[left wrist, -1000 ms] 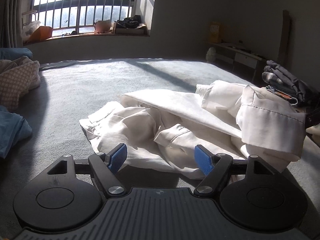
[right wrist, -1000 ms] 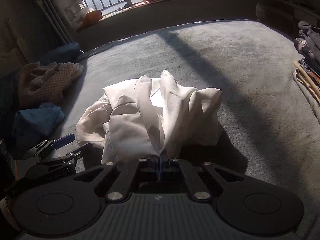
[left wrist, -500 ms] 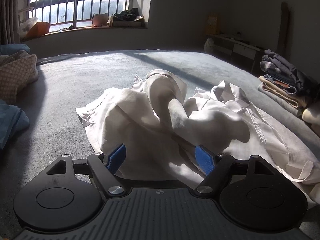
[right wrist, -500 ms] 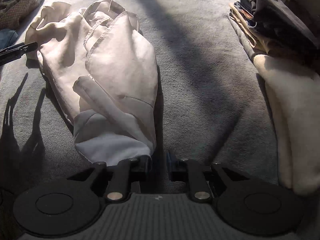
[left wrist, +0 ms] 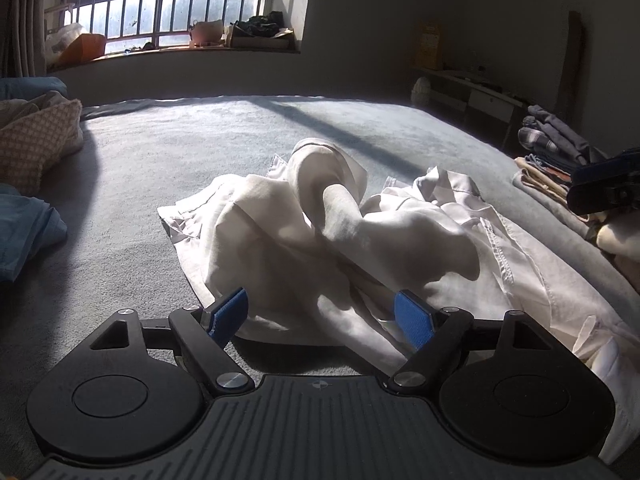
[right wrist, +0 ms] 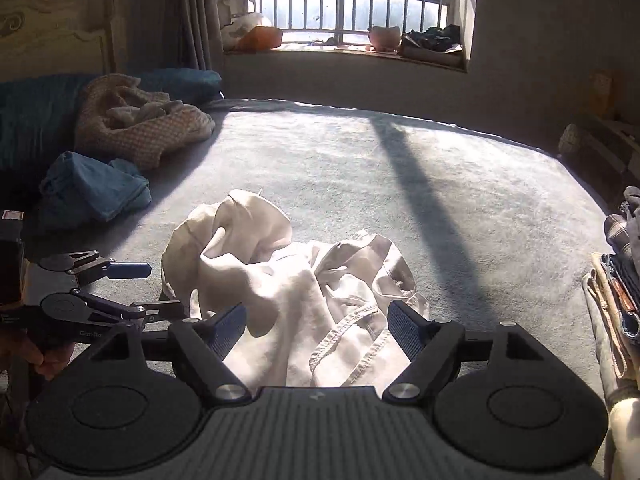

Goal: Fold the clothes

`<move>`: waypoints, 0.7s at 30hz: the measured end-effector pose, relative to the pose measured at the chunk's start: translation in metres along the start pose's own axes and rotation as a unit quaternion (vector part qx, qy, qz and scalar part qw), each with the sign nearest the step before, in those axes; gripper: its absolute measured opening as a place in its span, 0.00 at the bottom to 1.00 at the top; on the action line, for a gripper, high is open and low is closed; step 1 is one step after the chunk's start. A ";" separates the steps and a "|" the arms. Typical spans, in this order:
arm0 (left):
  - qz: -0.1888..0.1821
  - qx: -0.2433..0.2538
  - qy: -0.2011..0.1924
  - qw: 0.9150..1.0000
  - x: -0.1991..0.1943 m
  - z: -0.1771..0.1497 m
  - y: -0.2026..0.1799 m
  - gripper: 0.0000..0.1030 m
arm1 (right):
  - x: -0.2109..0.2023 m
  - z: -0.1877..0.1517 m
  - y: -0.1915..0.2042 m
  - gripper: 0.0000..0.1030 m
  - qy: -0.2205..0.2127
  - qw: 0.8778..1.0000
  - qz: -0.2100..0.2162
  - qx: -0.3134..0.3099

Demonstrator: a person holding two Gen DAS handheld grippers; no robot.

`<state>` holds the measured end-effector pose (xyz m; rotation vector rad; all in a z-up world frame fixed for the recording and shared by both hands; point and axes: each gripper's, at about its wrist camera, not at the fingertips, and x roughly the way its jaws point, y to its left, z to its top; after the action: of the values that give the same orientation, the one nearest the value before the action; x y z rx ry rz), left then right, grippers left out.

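Note:
A crumpled cream-white garment lies in a loose heap on the grey bed cover. My left gripper hovers open at its near edge, blue pads wide apart with cloth between them but not pinched. In the right wrist view the same garment spreads in front of my right gripper, which is open over its hem. The left gripper shows there at the left, beside the cloth. The right gripper appears at the right edge of the left wrist view.
A stack of folded clothes sits at the right edge of the bed. A checked blanket and blue cloth lie at the left. A barred window and cluttered sill are behind. A hand holds the left gripper.
The right gripper has let go of the garment and opened wide. The cloth it had lifted and carried right now lies dropped on the bed. The left gripper stayed open and nearly still.

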<state>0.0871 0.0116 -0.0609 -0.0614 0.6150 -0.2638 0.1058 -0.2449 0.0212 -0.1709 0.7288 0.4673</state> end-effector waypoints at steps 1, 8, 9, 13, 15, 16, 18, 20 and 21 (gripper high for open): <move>0.001 -0.005 -0.003 1.000 -0.003 0.002 0.002 0.79 | 0.016 0.002 0.004 0.78 0.005 1.000 0.002 -0.009; 0.031 -0.040 -0.044 0.998 -0.032 0.017 0.023 0.82 | 0.083 -0.006 0.035 0.46 0.014 0.997 0.075 -0.004; 0.037 -0.042 -0.049 0.997 -0.035 0.018 0.026 0.83 | 0.080 -0.013 0.044 0.27 0.020 0.995 0.095 -0.013; 0.055 -0.035 -0.053 0.996 -0.039 0.025 0.033 0.83 | 0.068 -0.038 0.081 0.05 0.044 0.982 0.177 -0.049; 0.053 -0.033 -0.059 0.996 -0.041 0.028 0.032 0.83 | 0.062 -0.051 0.100 0.05 0.055 0.972 0.217 -0.068; 0.050 -0.033 -0.062 0.996 -0.041 0.029 0.031 0.83 | 0.059 -0.057 0.109 0.05 0.061 0.967 0.236 -0.077; 0.041 -0.028 -0.063 0.997 -0.040 0.029 0.026 0.84 | 0.053 -0.070 0.128 0.05 0.073 0.954 0.276 -0.095; 0.033 -0.018 -0.053 0.998 -0.036 0.024 0.021 0.84 | 0.040 -0.084 0.146 0.05 0.090 0.936 0.323 -0.112; 0.029 -0.013 -0.047 0.998 -0.034 0.022 0.018 0.84 | 0.032 -0.091 0.154 0.05 0.105 0.923 0.349 -0.121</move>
<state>0.0771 0.0376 -0.0260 -0.0810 0.5253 -0.1962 0.0002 -0.1260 -0.0661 -0.1927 0.9374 1.2393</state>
